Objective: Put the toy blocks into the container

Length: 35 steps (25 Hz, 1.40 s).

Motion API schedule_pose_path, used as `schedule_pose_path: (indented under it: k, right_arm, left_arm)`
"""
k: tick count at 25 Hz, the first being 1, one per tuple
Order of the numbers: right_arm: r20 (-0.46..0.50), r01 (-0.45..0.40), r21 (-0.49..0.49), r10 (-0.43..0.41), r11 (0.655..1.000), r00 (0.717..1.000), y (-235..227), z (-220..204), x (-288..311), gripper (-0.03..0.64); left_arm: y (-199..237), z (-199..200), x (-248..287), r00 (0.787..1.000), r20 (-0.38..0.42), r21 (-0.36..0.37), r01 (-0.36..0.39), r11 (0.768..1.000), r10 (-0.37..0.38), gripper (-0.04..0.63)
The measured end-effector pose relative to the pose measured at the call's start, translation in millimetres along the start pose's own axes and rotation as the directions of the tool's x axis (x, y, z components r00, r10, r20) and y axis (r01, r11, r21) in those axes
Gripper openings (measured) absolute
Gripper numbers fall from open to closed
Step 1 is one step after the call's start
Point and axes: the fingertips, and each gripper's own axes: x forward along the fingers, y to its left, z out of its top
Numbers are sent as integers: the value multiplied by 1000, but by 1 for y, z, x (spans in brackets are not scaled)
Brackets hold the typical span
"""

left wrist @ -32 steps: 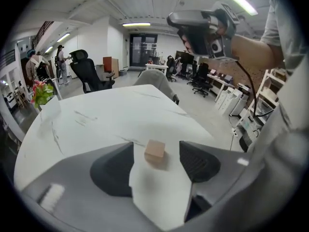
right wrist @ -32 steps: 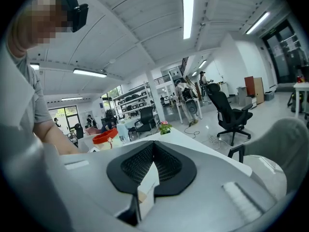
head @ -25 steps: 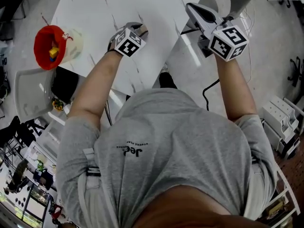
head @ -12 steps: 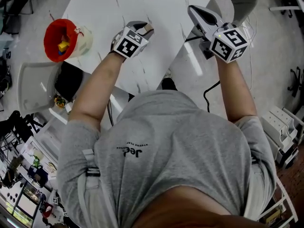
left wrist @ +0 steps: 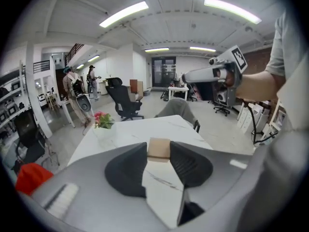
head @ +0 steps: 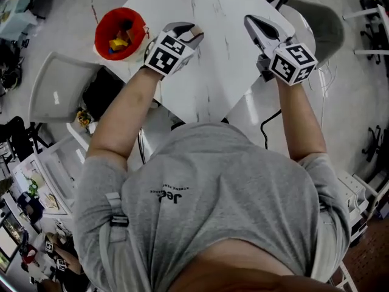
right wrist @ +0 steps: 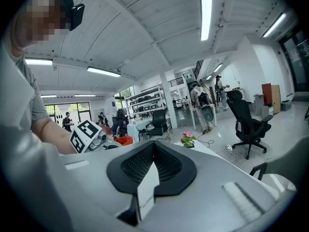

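left gripper (left wrist: 159, 152): clamped on a small tan wooden block (left wrist: 159, 149), one pad on each side, with the block right at the tips. In the head view it (head: 193, 34) hangs over the table just right of the red container, beside its mouth and not above it.
tan block: only in the left gripper's jaws, so it's near the red container but outside it.
right gripper (right wrist: 153, 146): pads pressed together at the tips with nothing between them. In the head view it (head: 250, 22) is further right of the red container, past the left gripper and well apart from it.
red container (head: 99, 36): round, open on top, sitting at the left corner of the white marbled table (head: 213, 72). From the right gripper view a bit of red (right wrist: 123, 140) shows behind the left hand.
toy blocks (head: 117, 42): a small pile inside the red container, mostly yellow with a blue one and something darker. Can't make out the shapes.
flowers (left wrist: 102, 121): pink ones in a pale pot on the table. Can't really tell how far they are from the red container.
white chair (head: 58, 87): on the floor just below-left of the red container in the head view.
grey chair (head: 322, 23): across the table from the red container, on the right gripper's side.
people (left wrist: 72, 83): a few standing in the room way beyond the red container, too small for detail.
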Motion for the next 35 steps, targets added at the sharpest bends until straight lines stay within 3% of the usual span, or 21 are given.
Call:
schedule_pose_path:
  k: [9,18,22,24,25,35]
  right_arm:
    - [2,-115,-42,116,992,993,65,30,86,3]
    - [-21,-184,-57,183,981,983,116,34,140,3]
    - [-35,-184,-58,182,981,983,120,31,148,3]
    - [-41,-179,-59,177,982,983,119,30,149,3]
    - [-43,-176,-60,173,983,984,118,30,149,3]
    - [-38,-143,-68,141,987,989,100,36,129,3]
  left_arm:
    - [102,-18,-97,980,52,-41,-191,981,193,198]
    - [172,-71,-157,953,-10,-135,-303,943,304,199]
    - [185,-84,-158,954,-9,-191,-296,936,300,210]
    - [187,-82,-156,958,13,-215,-278,936,287,313]
    - [188,-80,-156,958,23,-218,-273,937,285,330]
    - [162,-43,-150,964,114,-229,-210,951,241,333]
